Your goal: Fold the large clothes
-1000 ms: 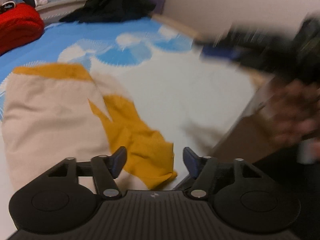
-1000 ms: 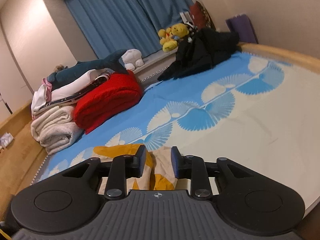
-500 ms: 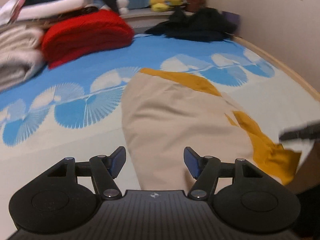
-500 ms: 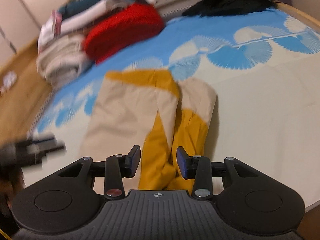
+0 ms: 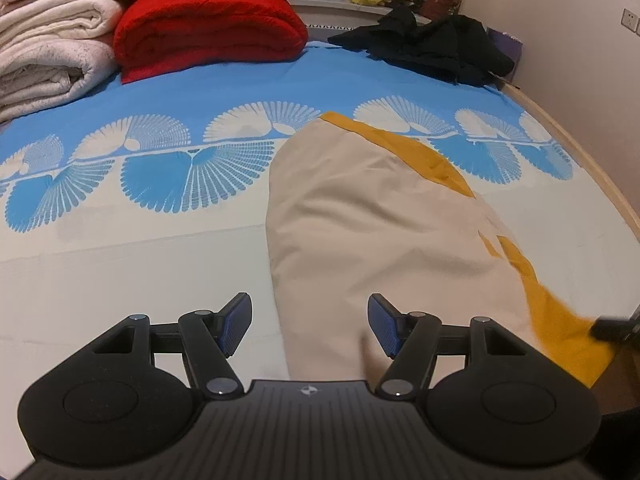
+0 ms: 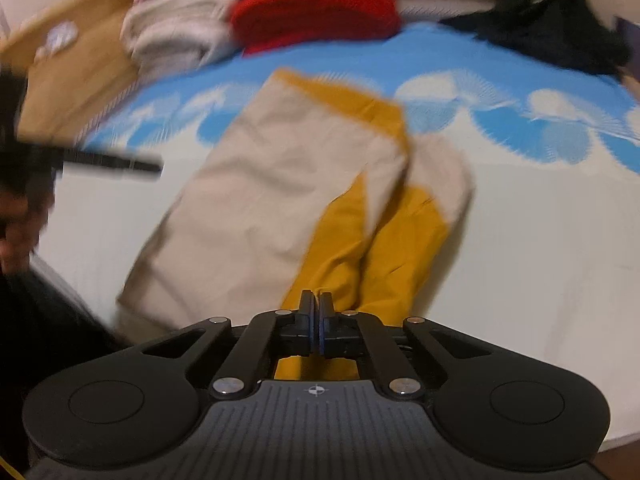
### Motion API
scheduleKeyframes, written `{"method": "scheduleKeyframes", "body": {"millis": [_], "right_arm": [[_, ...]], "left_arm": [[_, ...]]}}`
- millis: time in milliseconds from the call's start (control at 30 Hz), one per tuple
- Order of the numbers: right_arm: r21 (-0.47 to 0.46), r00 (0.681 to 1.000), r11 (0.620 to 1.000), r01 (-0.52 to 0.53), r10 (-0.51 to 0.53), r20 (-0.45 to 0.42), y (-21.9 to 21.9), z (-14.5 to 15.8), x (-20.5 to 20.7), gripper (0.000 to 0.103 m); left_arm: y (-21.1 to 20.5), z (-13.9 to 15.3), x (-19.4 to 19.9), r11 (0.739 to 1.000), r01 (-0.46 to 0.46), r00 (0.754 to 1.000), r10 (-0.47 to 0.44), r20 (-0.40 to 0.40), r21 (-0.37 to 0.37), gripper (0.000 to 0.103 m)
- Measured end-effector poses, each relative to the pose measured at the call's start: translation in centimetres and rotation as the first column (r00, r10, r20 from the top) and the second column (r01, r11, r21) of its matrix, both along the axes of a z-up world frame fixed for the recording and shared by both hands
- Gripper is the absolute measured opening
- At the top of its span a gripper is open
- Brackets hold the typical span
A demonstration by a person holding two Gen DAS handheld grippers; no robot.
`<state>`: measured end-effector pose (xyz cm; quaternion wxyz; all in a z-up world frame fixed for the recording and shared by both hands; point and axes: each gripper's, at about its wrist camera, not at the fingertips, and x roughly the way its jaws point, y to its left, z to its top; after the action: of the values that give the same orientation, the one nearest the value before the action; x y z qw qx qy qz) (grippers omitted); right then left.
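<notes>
With the right tool [image 6: 316, 322] pinched on the garment's [image 5: 380, 232] near yellow hem, the wide left tool [image 5: 310, 320] wanted the near beige corner, level.

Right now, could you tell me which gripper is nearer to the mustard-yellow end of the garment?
Right. The right gripper has its jaws shut on the mustard-yellow end. The left gripper hovers open over the beige part, the yellow end off to its right.

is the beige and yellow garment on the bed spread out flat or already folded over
Partly folded. The beige and yellow garment has its beige body lapped over the yellow sleeves, which bunch at the near edge by the right gripper.
</notes>
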<state>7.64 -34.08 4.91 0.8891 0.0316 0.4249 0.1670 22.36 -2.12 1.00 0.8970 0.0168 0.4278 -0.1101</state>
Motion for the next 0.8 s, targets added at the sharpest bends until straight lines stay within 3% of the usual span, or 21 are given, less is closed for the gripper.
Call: {"method": "scheduleKeyframes", "body": {"millis": [133,233,333,467,567,700,800], "right_arm": [[0.085,0.996,0.994,0.069,-0.074,0.051,-3.4,1.3,-1.1,0.0],[0.065,0.998,0.996,0.053,-0.056,0.039,-4.0,1.0,-2.1,0.0],[0.034,1.0,0.999,0.025,-0.025,-0.015,-4.3,0.1,-2.4,0.0],[-0.088,0.989,0.996,-0.011,-0.003,-0.147,-3.8,-3.4,-1.8,0.0],[-0.111,0.985,0.993,-0.025,0.005,-0.17,-3.5,-4.3,-1.6,0.0],[-0.149,0.985,0.989,-0.02,-0.006,-0.172,-2.8,-4.6,-1.4,0.0],[-0.19,0.985,0.982,-0.014,-0.019,-0.17,-1.9,-4.8,-1.0,0.0]], "left_arm": [[-0.1,-0.1,0.0,1.0,0.005,1.0,-0.005,-0.012,-0.016,0.071],[0.0,-0.4,0.1,0.998,0.034,0.998,-0.037,-0.055,-0.059,0.073],[-0.2,-1.1,0.1,0.994,0.066,0.992,-0.075,-0.101,-0.084,0.073],[-1.1,-1.8,-0.2,0.99,0.117,0.983,-0.128,-0.135,-0.082,0.073],[-1.9,-2.5,-0.6,0.979,0.181,0.966,-0.195,-0.169,-0.096,0.073],[-4.3,-7.1,-0.9,0.956,0.283,0.919,-0.248,-0.307,0.075,0.075],[-5.4,-7.6,-1.3,0.943,0.317,0.911,-0.272,-0.308,0.104,0.079]]}}
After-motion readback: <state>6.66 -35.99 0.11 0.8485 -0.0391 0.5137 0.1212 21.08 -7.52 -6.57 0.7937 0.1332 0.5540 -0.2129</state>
